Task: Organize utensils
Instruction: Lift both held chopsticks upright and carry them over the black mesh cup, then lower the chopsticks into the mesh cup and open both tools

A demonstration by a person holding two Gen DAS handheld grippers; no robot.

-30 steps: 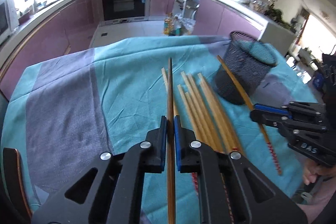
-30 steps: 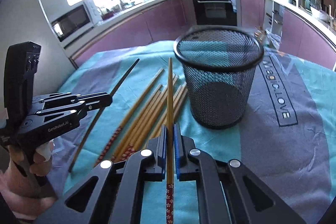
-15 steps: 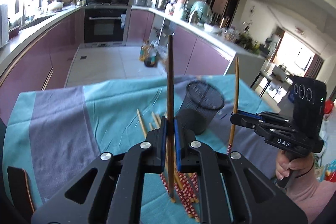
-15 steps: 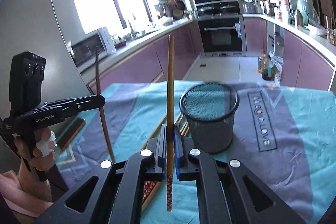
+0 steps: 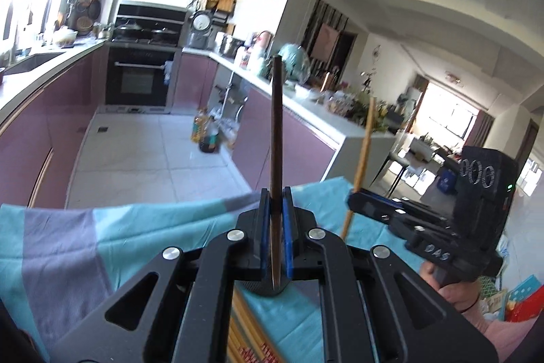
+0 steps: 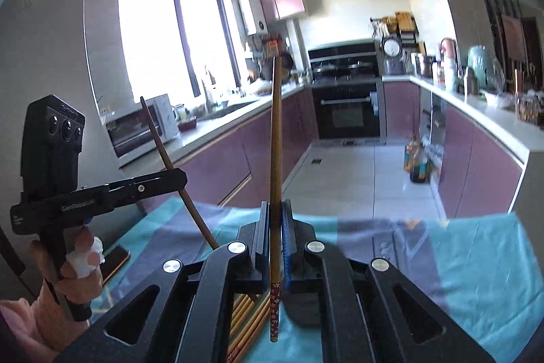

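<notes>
Above a table draped in a teal-and-grey cloth (image 5: 112, 237), a person holds two grippers level with each other, each with its fingers clamped on a single chopstick. The left gripper (image 5: 276, 227) pinches a dark brown chopstick (image 5: 276, 131) that stands nearly upright, its lower tip just below the blue pads. The right gripper (image 6: 274, 237) grips a lighter chopstick (image 6: 276, 138) low on its shaft, the red flower-patterned end (image 6: 274, 312) hanging beneath the jaws. Under both grippers, near the cloth's front edge, a bundle of loose chopsticks (image 6: 246, 315) lies on the cloth; beside it shows part of a dark mesh holder (image 5: 258, 286), mostly hidden by the gripper. Beyond the table's far edge stretch purple kitchen cabinets (image 6: 231, 155) and a built-in oven (image 5: 137, 80).
</notes>
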